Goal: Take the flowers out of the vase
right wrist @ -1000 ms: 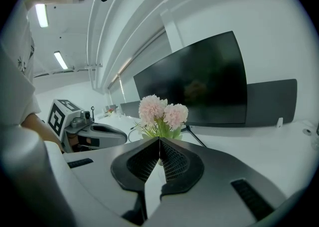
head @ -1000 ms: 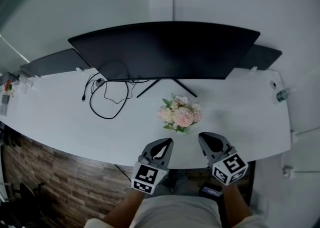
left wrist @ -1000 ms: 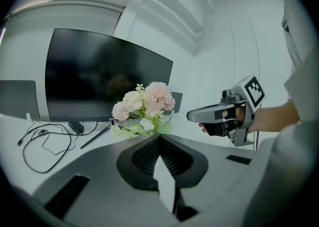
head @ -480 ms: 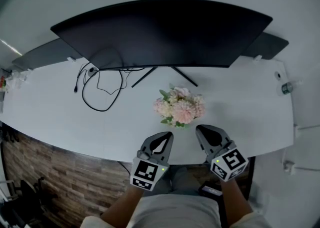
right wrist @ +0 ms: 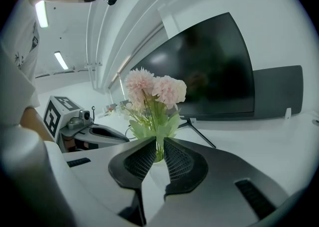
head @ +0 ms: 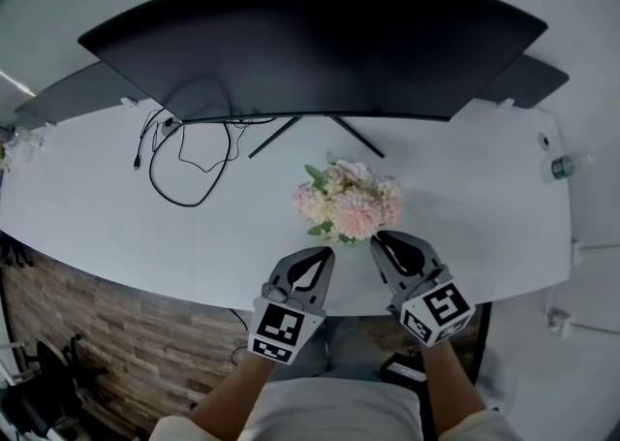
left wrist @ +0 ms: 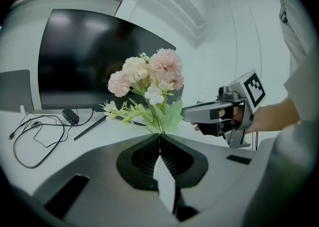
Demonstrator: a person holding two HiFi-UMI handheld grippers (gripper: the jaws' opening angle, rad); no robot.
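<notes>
Flowers [head: 349, 204] just in front of monitor stand [head: 320, 132], likely light, soft-headed, so grip low on bunched stems; left gripper [left wrist: 159, 136] jaws shut, empty; right gripper [right wrist: 158, 141] jaws just opening a crack, nothing between.

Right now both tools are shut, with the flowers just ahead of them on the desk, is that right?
Not quite. The left tool is shut, but the right tool is not: its jaws have just been opening and stand slightly apart, gripping nothing, with the stems visible through the gap. The right gripper view shows this. The flowers are just ahead of both tools on the desk.
</notes>
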